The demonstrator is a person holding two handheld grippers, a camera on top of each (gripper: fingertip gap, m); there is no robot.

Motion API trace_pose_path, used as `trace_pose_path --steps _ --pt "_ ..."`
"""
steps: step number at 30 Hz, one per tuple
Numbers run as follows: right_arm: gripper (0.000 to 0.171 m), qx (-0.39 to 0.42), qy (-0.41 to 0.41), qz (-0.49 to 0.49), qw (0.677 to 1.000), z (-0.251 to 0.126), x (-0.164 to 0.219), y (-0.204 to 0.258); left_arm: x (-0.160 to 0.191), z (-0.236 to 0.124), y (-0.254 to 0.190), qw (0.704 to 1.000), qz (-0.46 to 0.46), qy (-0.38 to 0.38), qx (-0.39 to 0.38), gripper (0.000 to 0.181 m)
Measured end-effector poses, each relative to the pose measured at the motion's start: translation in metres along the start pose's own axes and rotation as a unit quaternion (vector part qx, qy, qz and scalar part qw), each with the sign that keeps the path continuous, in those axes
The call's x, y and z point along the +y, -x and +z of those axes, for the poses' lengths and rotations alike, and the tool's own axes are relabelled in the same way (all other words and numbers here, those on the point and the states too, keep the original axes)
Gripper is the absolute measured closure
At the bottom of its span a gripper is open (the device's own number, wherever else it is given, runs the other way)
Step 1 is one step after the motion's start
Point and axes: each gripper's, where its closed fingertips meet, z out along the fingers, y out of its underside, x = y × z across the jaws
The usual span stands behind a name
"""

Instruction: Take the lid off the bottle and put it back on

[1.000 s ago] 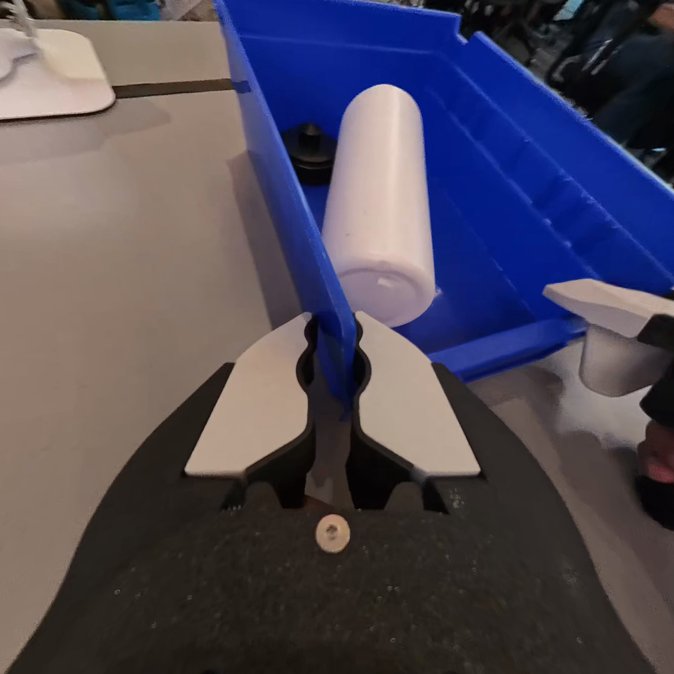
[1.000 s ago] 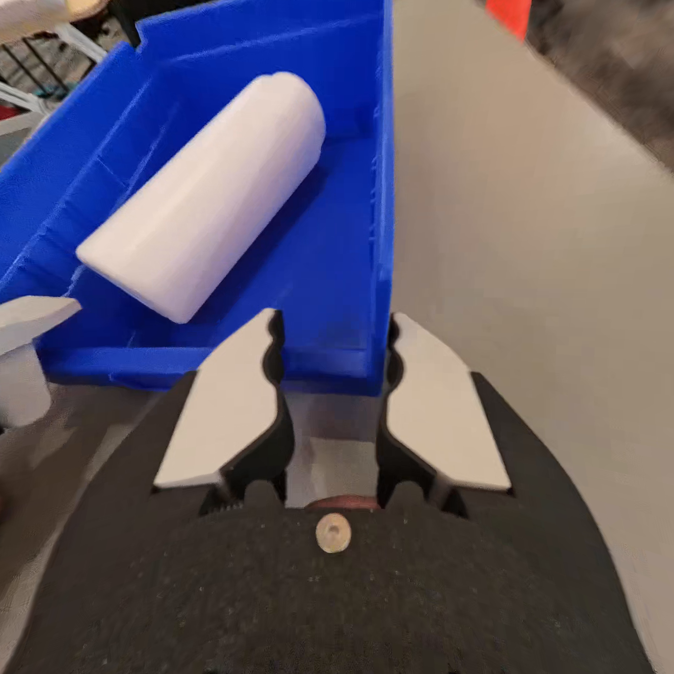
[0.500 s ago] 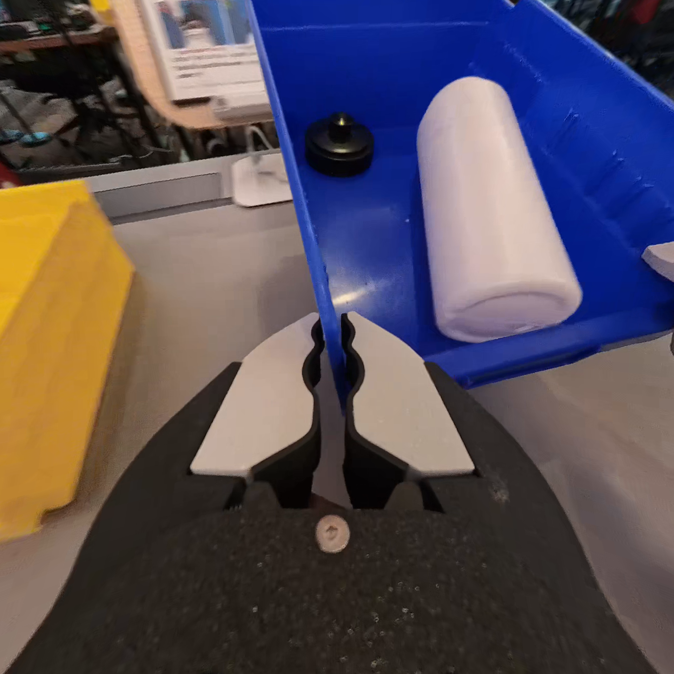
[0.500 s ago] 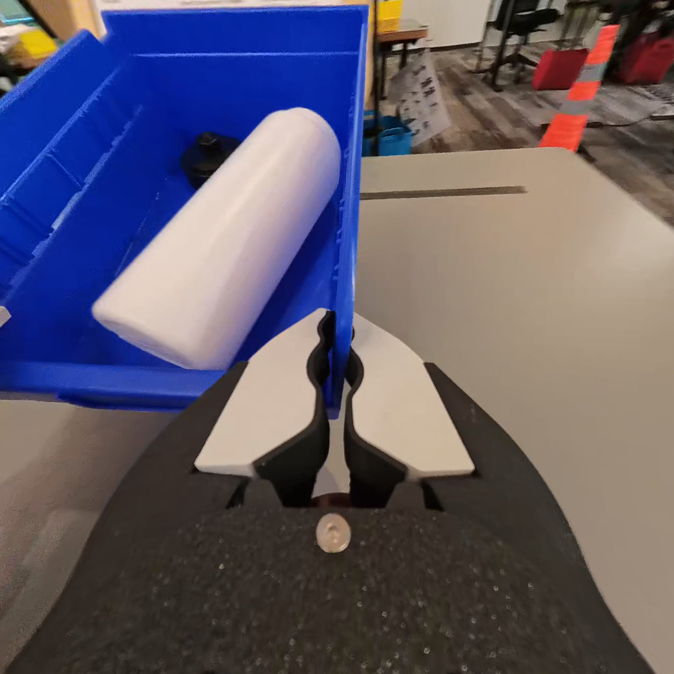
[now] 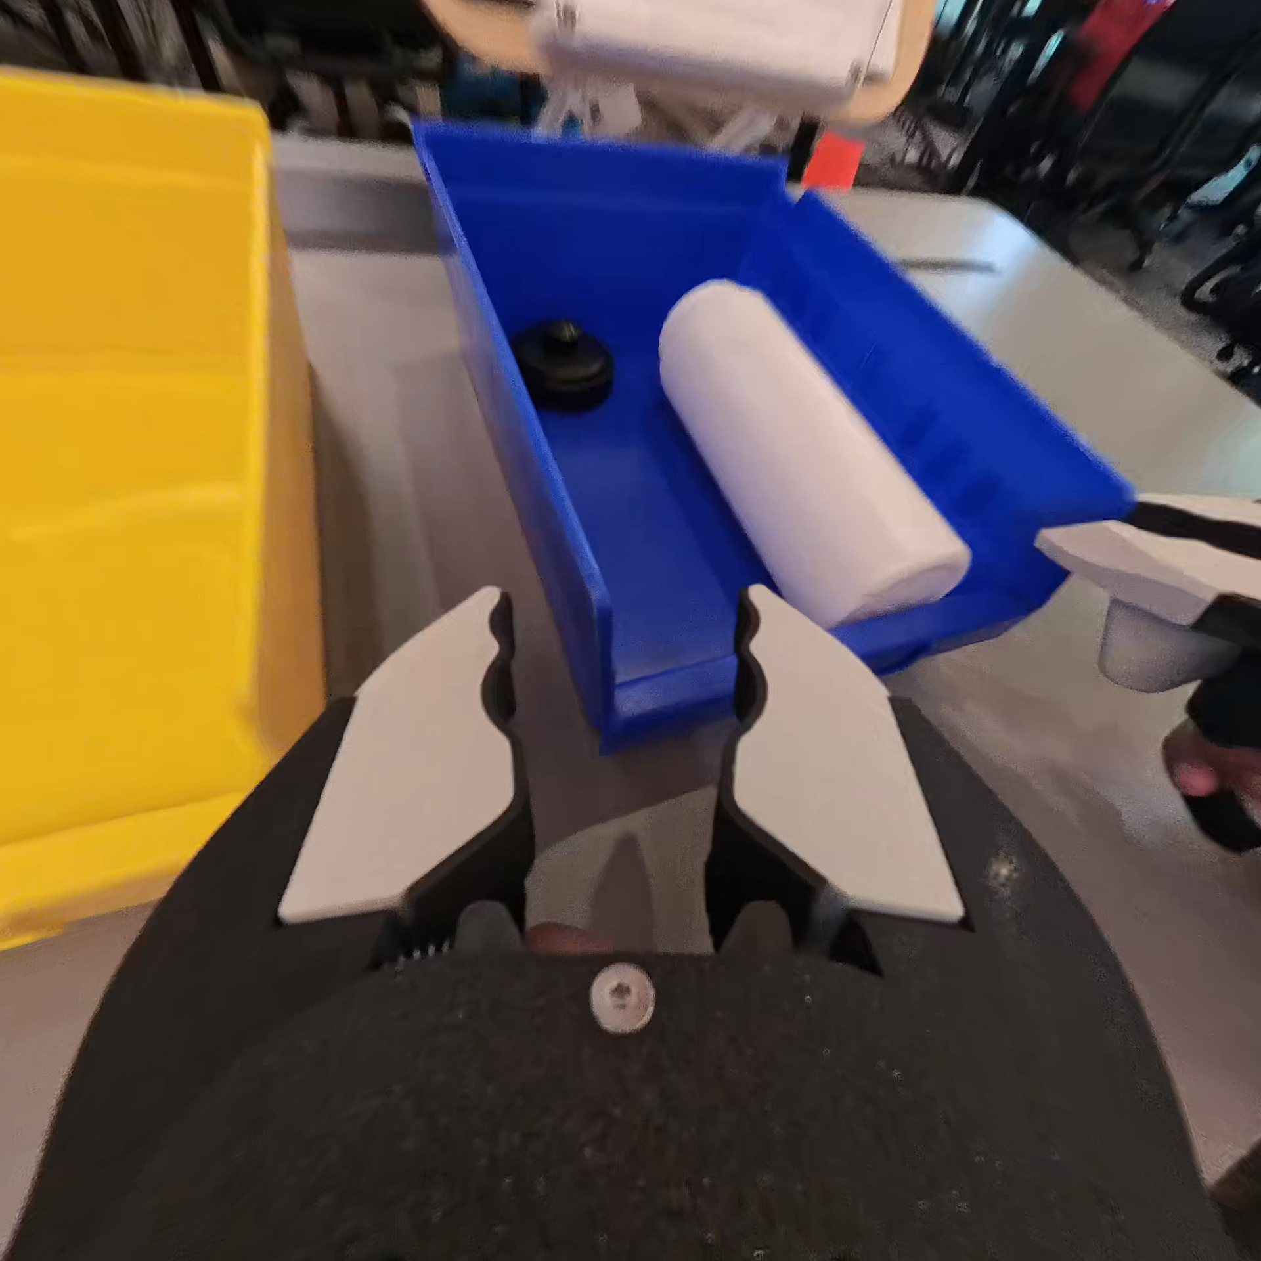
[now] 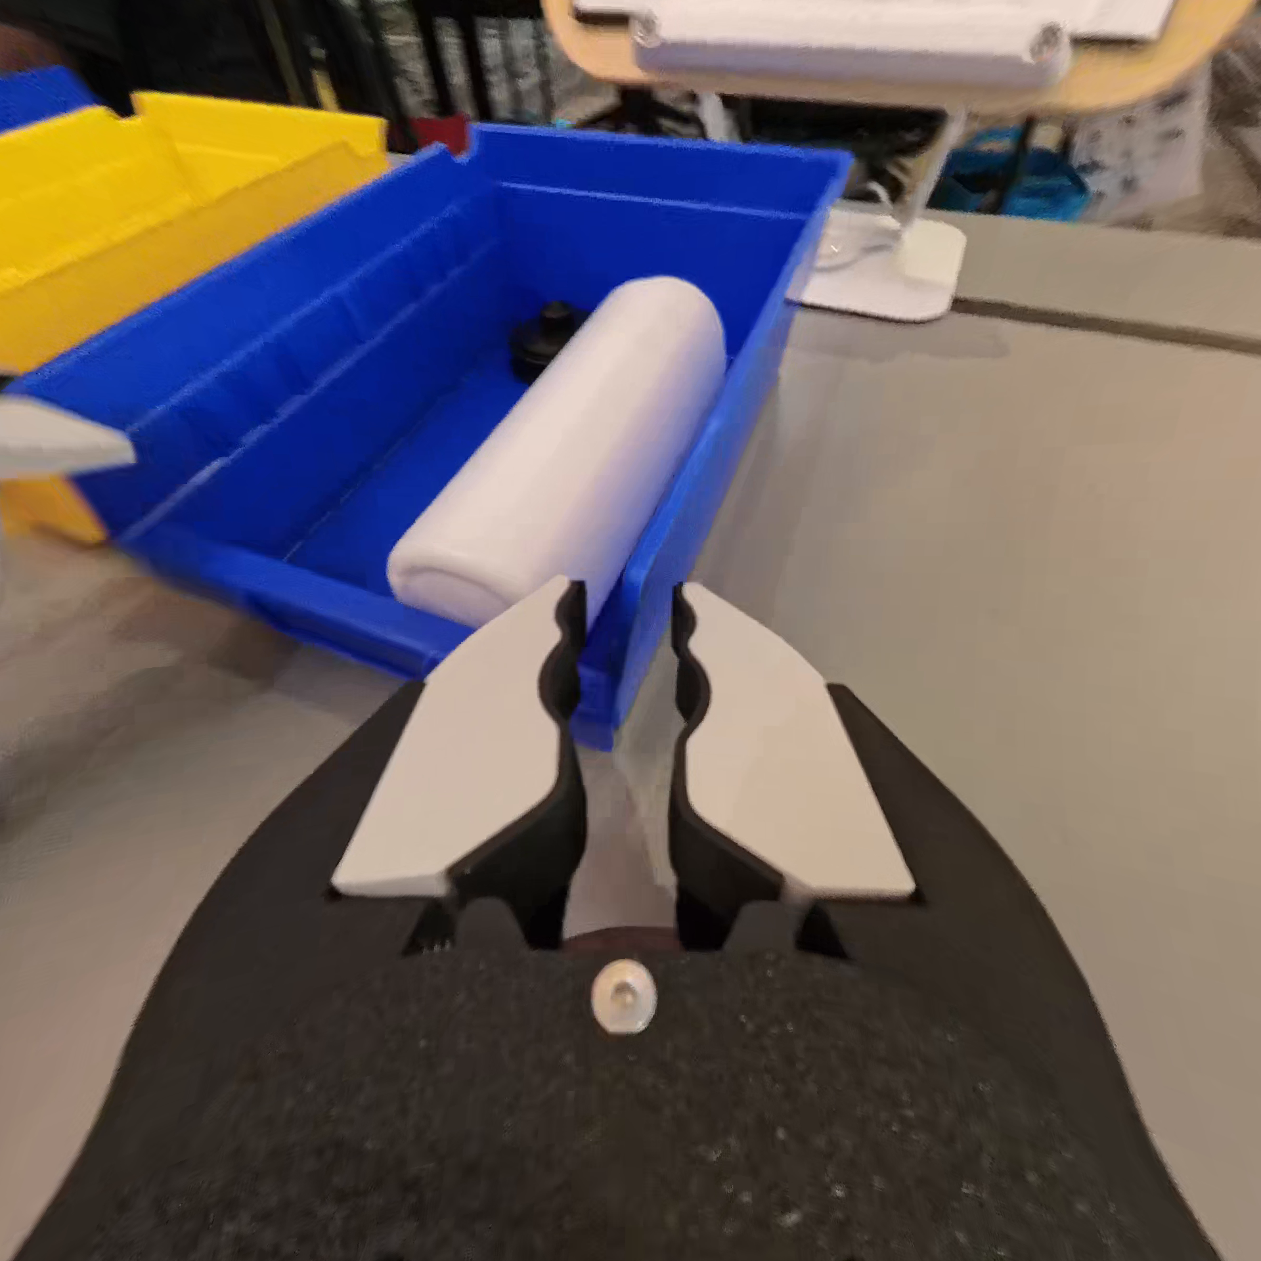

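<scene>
Ahead of both parted, empty jaws, white bottle [image 5: 805, 450] on its side in blue bin [image 5: 593, 225], black lid [image 5: 563, 365] beside it.

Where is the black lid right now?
Both views show the black lid on the floor of the blue bin, near its far wall, left of the lying white bottle, untouched by either gripper.

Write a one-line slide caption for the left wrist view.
Open left hand-held gripper faces a blue bin holding a white bottle on its side and a separate black lid.
</scene>
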Motion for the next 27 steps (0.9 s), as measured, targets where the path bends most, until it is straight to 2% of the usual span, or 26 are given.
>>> trace_pose_path --steps 2,5,9,11,15,16,17,21,24,27 --pt "0.144 -0.067 -0.009 -0.050 0.996 -0.022 0.002 0.007 -0.008 -0.030 0.009 0.999 0.009 -0.029 -0.009 0.114" --pt "0.144 -0.143 -0.036 -0.087 0.985 -0.051 0.006 0.015 -0.003 -0.079 0.055 0.998 -0.029 -0.030 -0.052 0.113" --pt "0.142 -0.181 -0.065 -0.064 0.979 -0.075 -0.003 0.028 0.010 -0.132 0.174 0.983 -0.016 -0.015 -0.184 0.111" --pt "0.142 -0.205 -0.083 -0.063 0.973 -0.080 -0.009 0.046 0.023 -0.130 0.225 0.978 -0.034 0.019 -0.206 0.112" --pt "0.137 -0.277 -0.053 -0.084 0.956 -0.081 0.008 0.107 0.021 -0.098 0.271 0.978 -0.070 0.021 -0.194 0.128" --pt "0.136 -0.292 -0.046 -0.093 0.951 -0.081 0.014 0.122 0.019 -0.090 0.276 0.979 -0.061 0.021 -0.193 0.148" --pt "0.136 -0.302 -0.038 -0.102 0.947 -0.080 0.019 0.136 0.016 -0.082 0.280 0.980 -0.049 0.020 -0.193 0.176" --pt "0.130 -0.324 0.016 -0.131 0.937 -0.068 0.038 0.181 0.016 -0.075 0.268 0.982 -0.050 0.020 -0.181 0.179" --pt "0.113 -0.265 0.040 -0.147 0.952 -0.042 0.035 0.194 0.031 -0.097 0.245 0.975 -0.033 0.028 -0.216 0.179" --pt "0.101 -0.213 0.046 -0.127 0.968 -0.015 0.019 0.212 0.052 -0.132 0.218 0.971 -0.061 0.019 -0.232 0.178"
